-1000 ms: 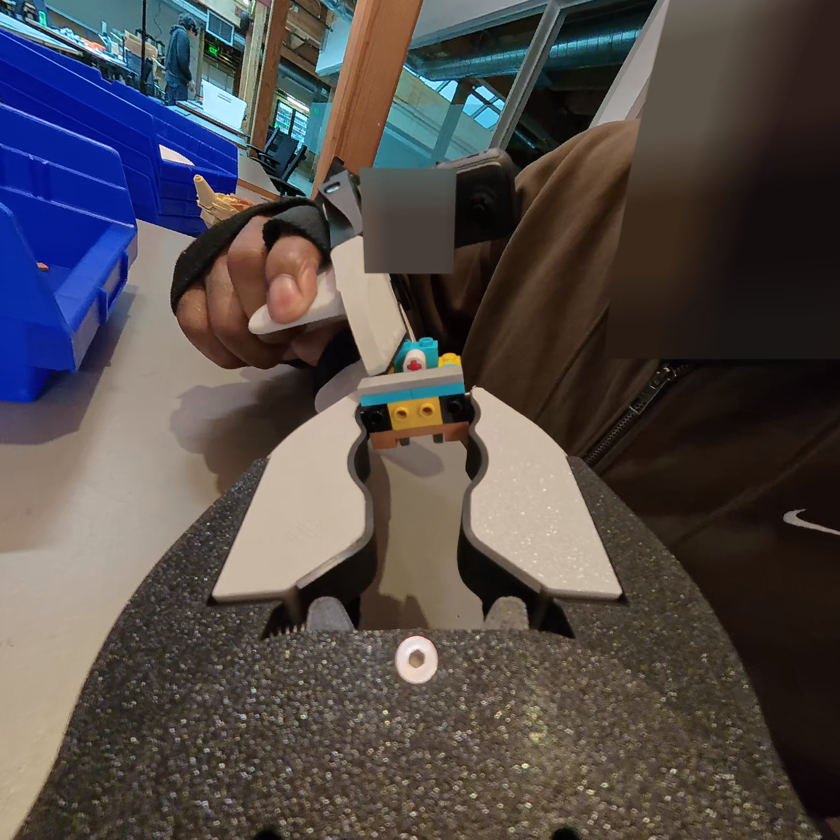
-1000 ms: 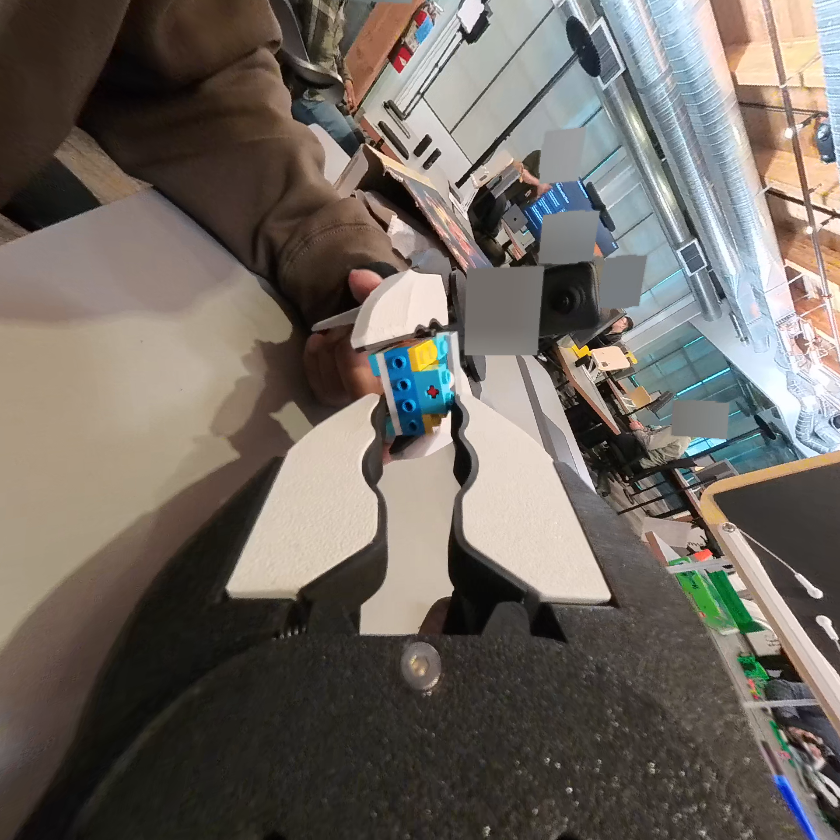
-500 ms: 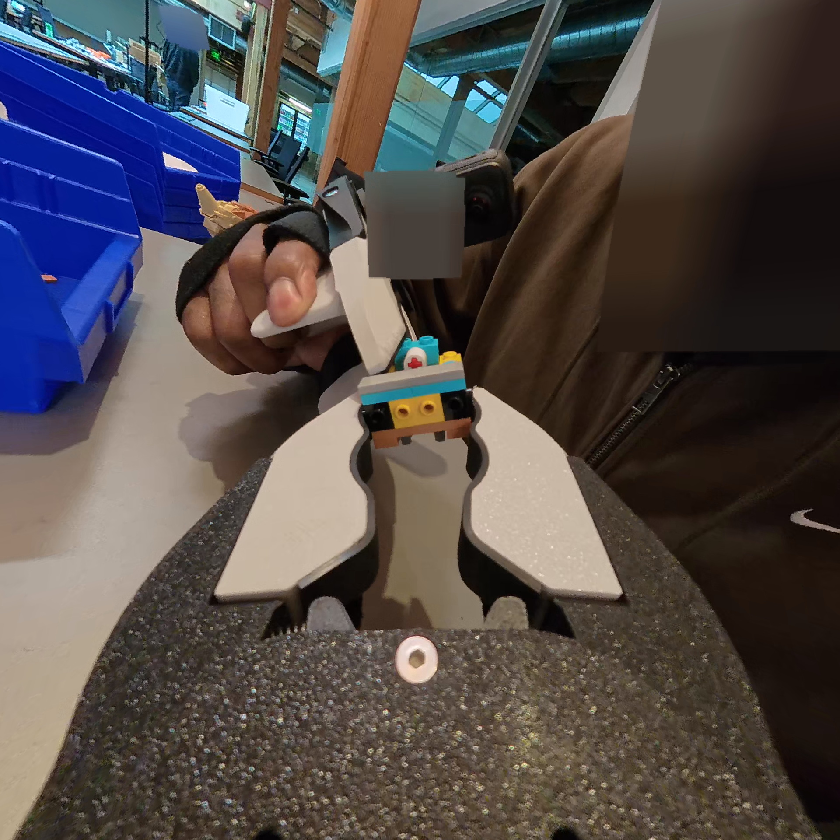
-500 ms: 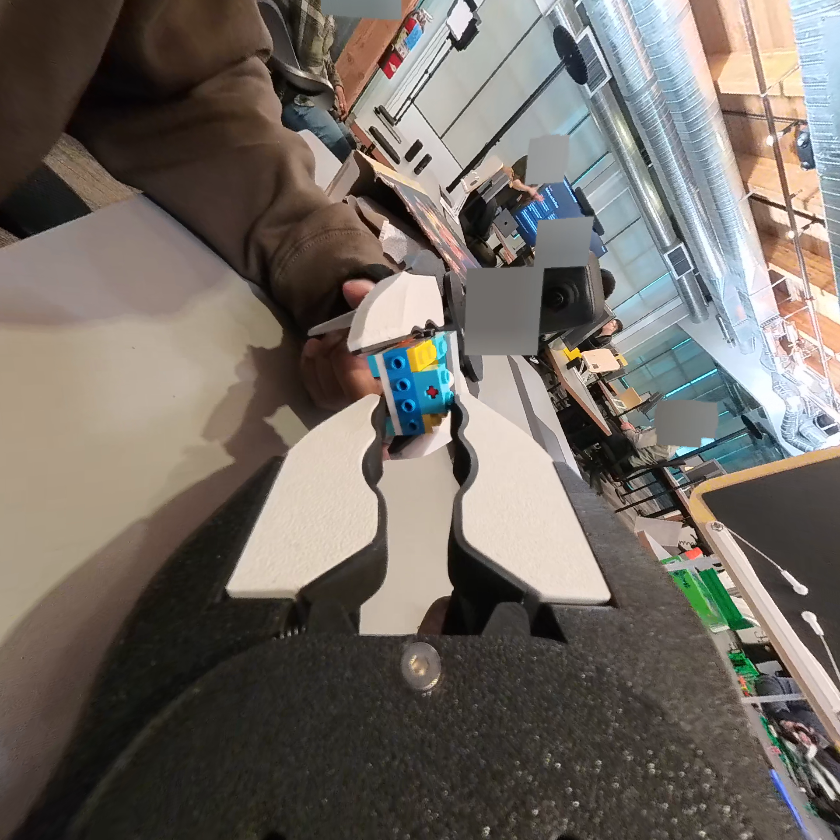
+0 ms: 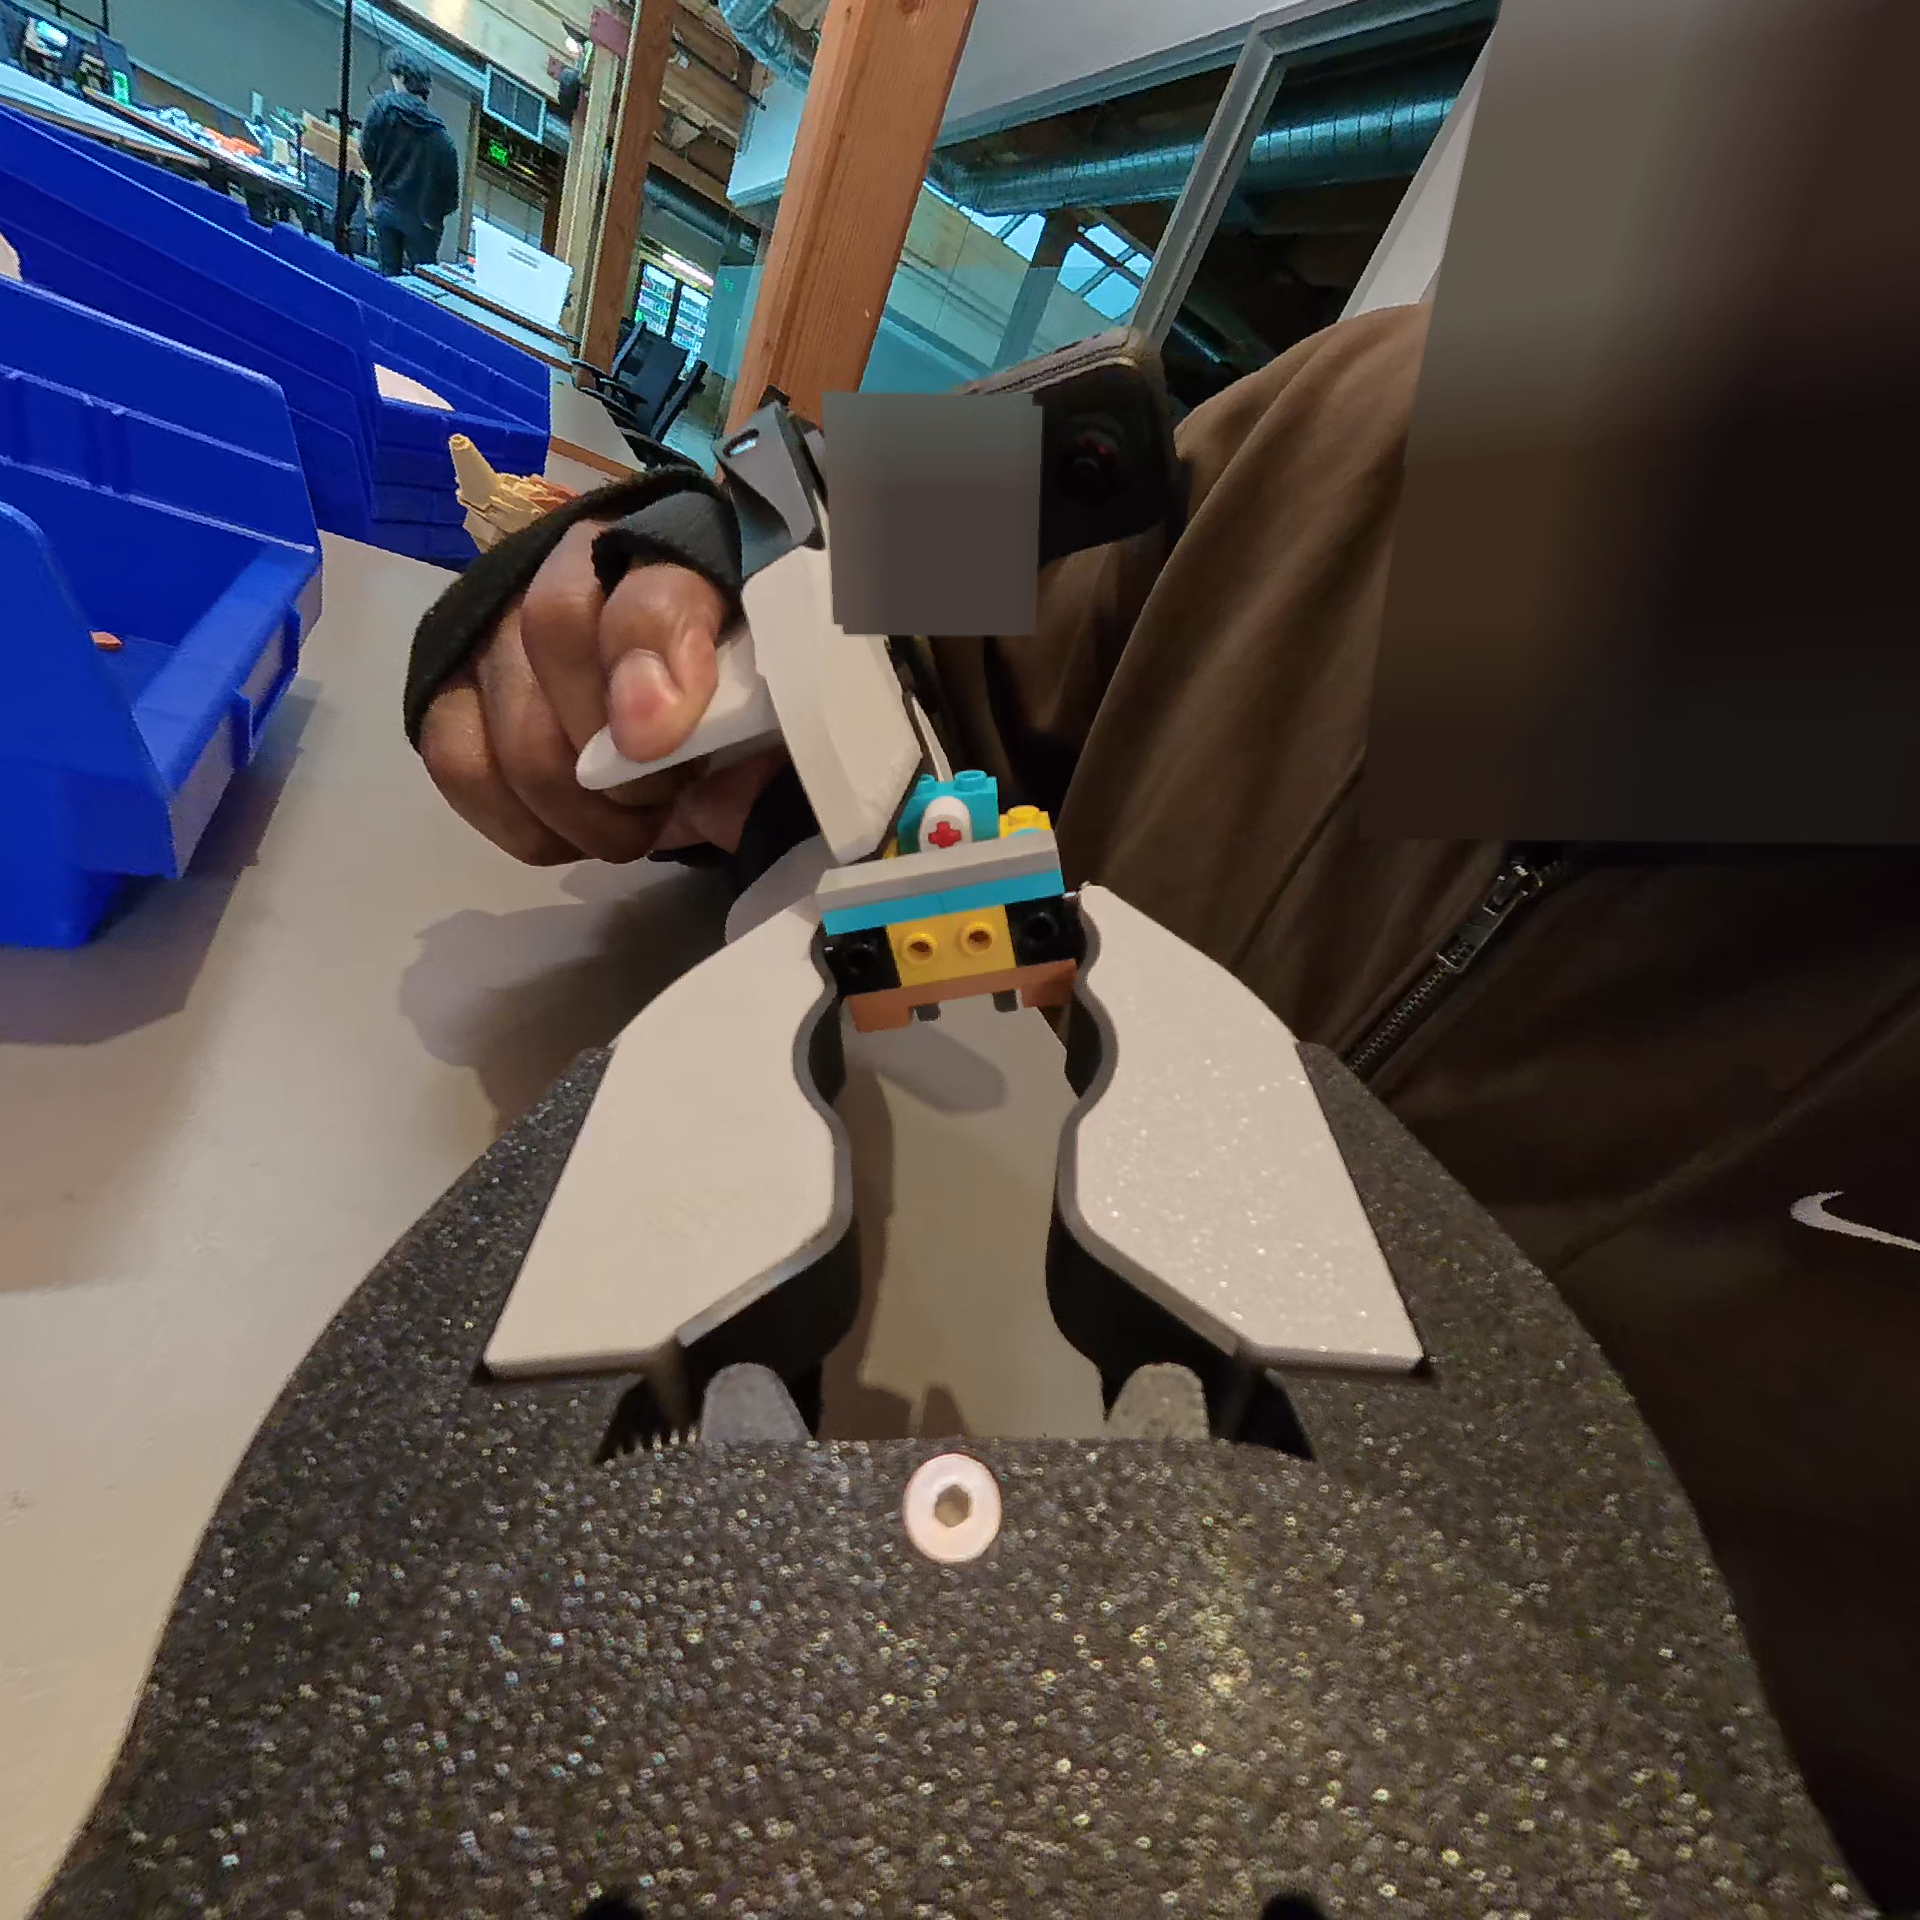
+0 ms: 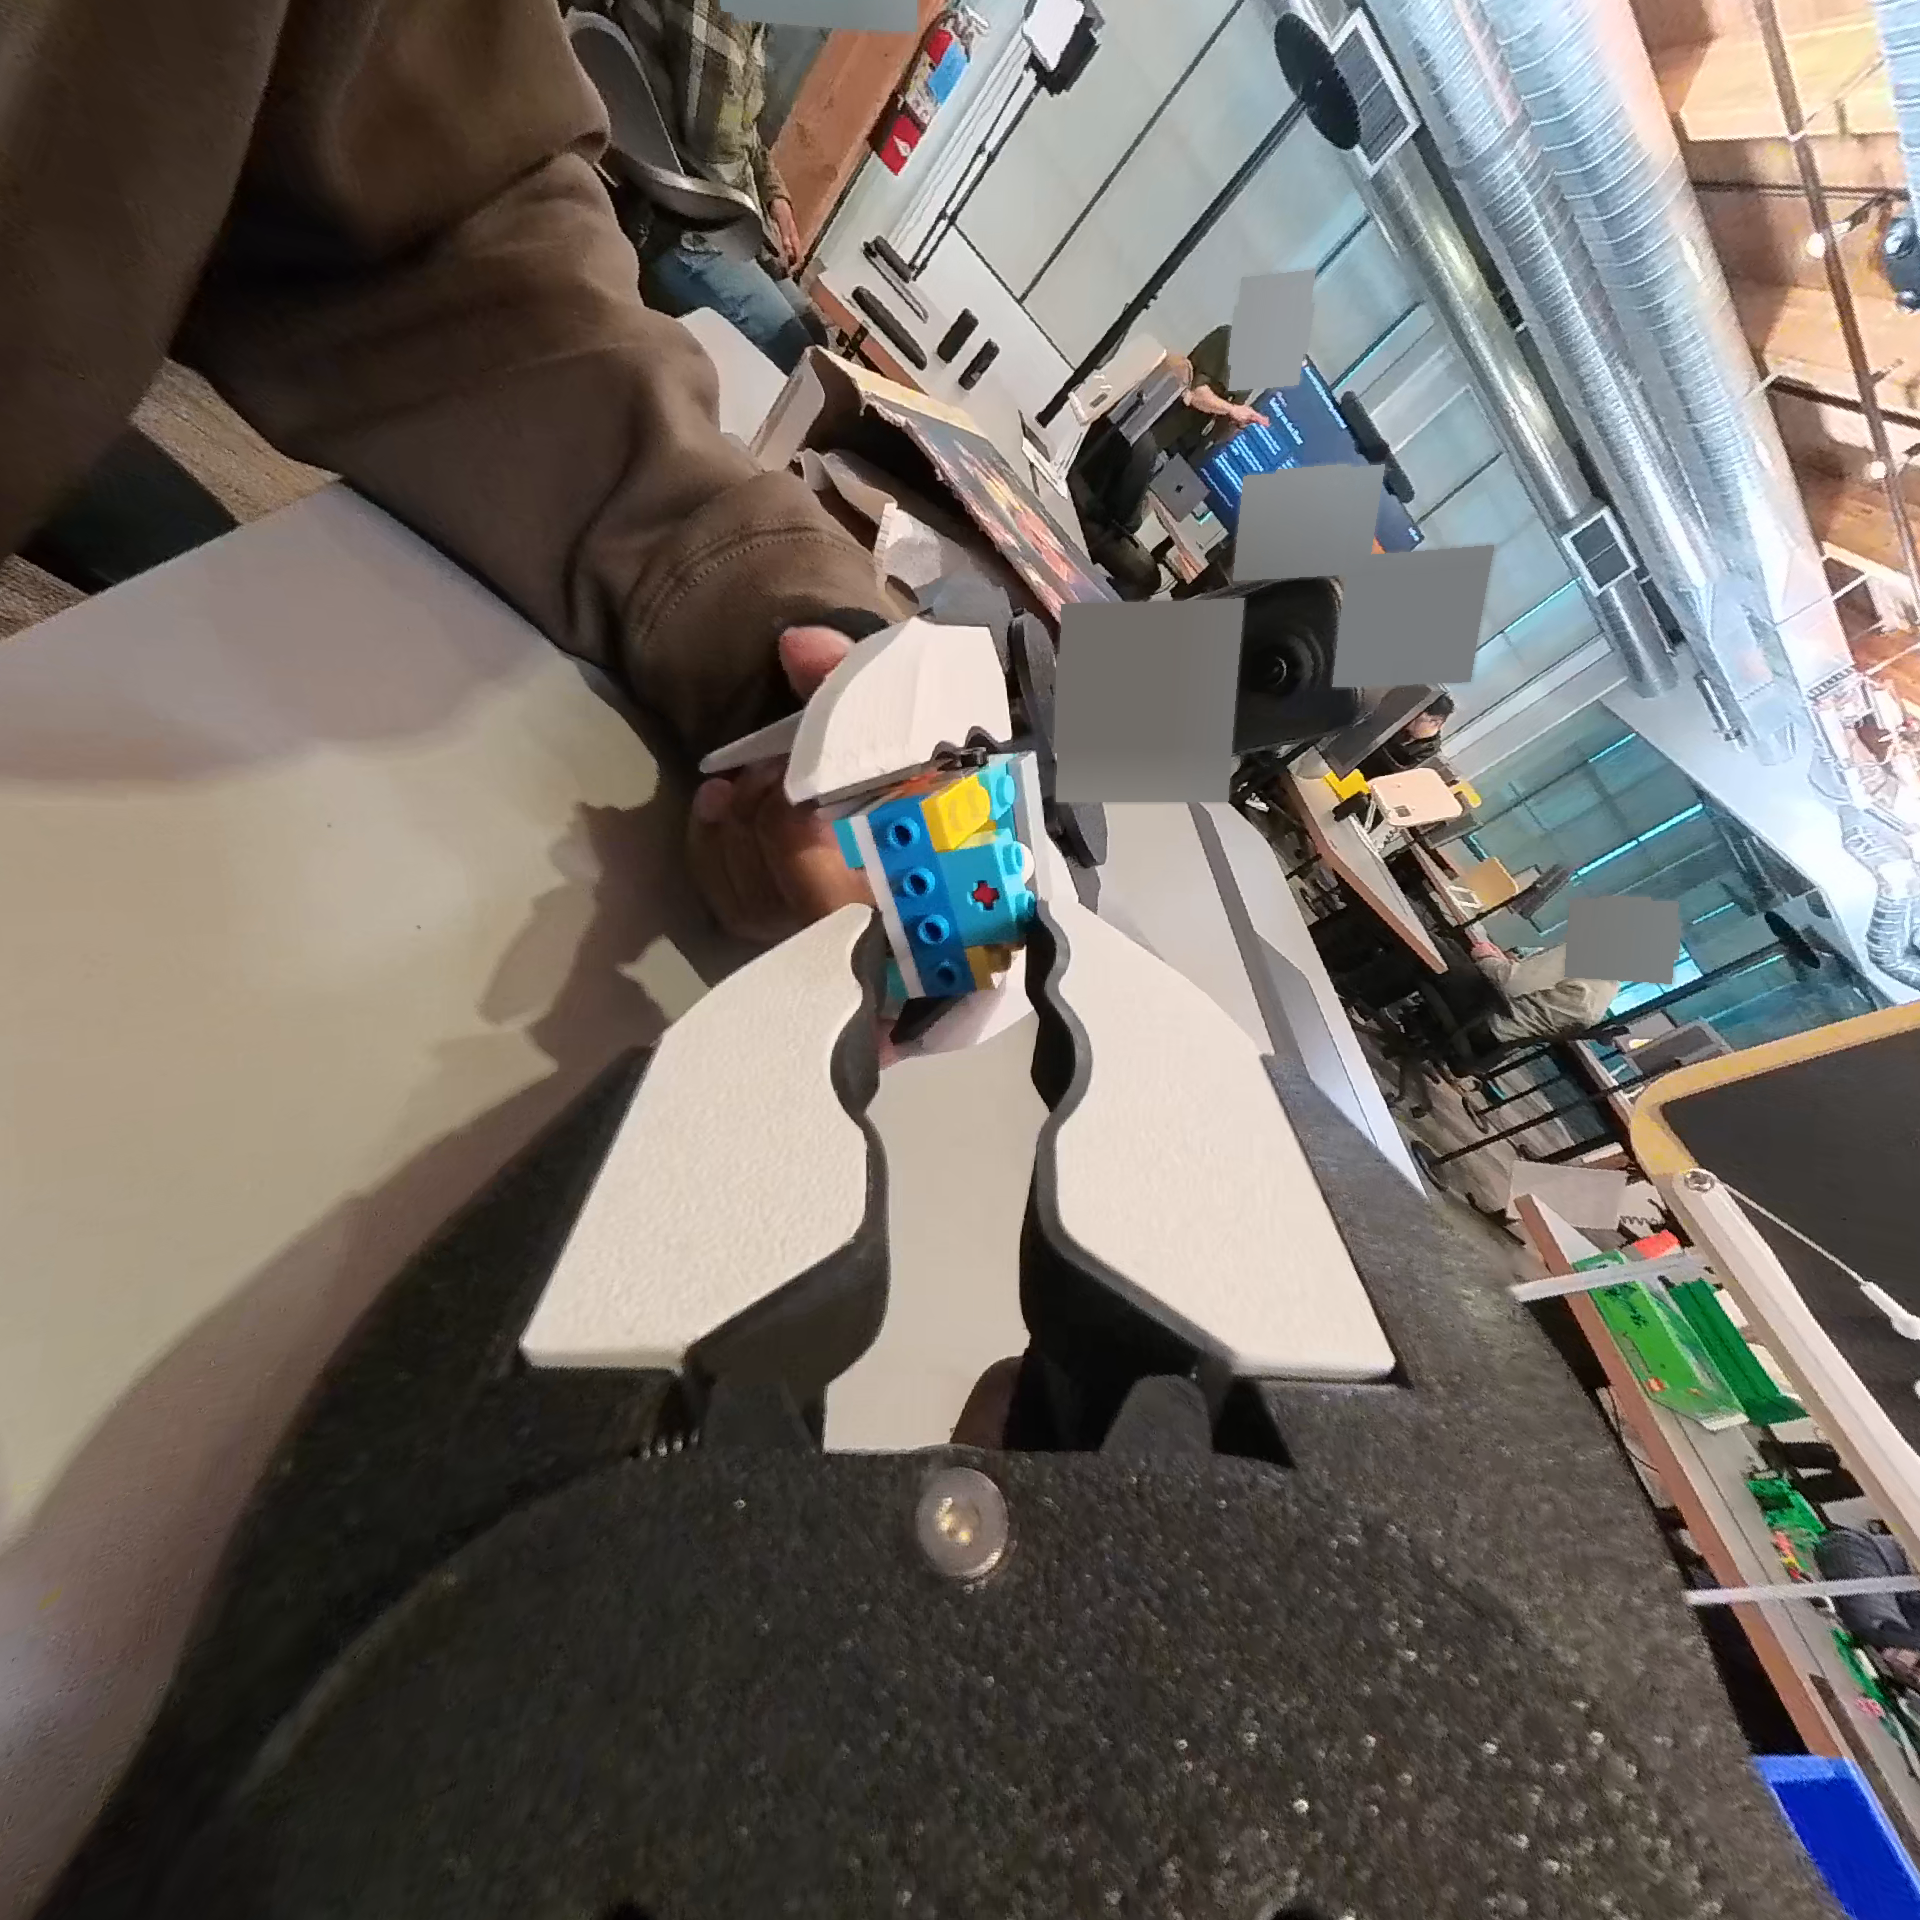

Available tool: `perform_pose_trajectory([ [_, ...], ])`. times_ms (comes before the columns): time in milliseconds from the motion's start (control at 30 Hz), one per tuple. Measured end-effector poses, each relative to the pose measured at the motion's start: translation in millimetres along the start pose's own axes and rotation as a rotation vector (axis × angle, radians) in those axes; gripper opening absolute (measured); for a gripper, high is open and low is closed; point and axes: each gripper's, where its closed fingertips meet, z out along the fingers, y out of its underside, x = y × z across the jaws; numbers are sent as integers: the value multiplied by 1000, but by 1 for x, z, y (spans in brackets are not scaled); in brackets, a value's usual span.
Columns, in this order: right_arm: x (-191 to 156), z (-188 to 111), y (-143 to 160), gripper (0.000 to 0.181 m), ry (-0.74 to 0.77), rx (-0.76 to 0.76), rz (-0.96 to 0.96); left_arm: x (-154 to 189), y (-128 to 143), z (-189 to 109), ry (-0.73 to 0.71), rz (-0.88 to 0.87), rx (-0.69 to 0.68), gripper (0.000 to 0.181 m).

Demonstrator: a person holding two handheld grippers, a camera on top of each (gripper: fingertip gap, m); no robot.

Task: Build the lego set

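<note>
Lego assembly [image 5: 951,914] sits between the tips of my left gripper [image 5: 951,940], lifted clear of the pale table [image 5: 208,1091]. Jaws of that gripper are closed to the width of the build, pinching its black and yellow lower course at both ends, with a brown plate underneath and a grey and teal layer above.

My right gripper [image 6: 951,940] meets the same build from the other side. In the right wrist view its jaws are narrowed around the blue studded face and the teal block bearing a red cross; I judge them to be touching it, though the contact faces are hidden. In the left wrist view one white finger [image 5: 842,717] of the right gripper bears on the top corner of the build, just above my left fingertips.

Handling assessment: the build is small, light and rigid, but it is held together by stud friction only. Layers can shear apart if the two grippers twist against each other. Smooth plastic sides may slip under a light pinch. I recommend gripping the wide lower course on flat opposing faces and pressing straight along the stud axis.

Blue bins [image 5: 135,665] stand well to the left of my left gripper.
</note>
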Motion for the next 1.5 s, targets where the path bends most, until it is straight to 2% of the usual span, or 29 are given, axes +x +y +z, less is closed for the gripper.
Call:
perform_pose_trajectory([
  [333, 7, -1, 0, 25, 57, 4, 1, -3, -7, -4, -30, 4, 27, 42],
  [533, 10, -3, 0, 25, 61, 28, 51, -3, -7, -8, -70, 61, 1, 50],
  [700, 12, -5, -1, 26, 33, 71, 132, -5, -8, -20, -200, 259, -94, 65],
  [867, 15, -9, -5, 25, 5, 136, 238, -5, -23, -32, -377, 660, -140, 65],
  [1000, 13, -9, -8, 25, -32, 177, 296, -5, -22, -25, -445, 910, -187, 61],
  [1267, 5, -8, -12, 26, -87, 206, 333, 4, -31, -18, -435, 978, -78, 46],
  [1500, 3, -7, -11, 26, -108, 214, 357, 9, -30, -11, -431, 1029, -87, 43],
])
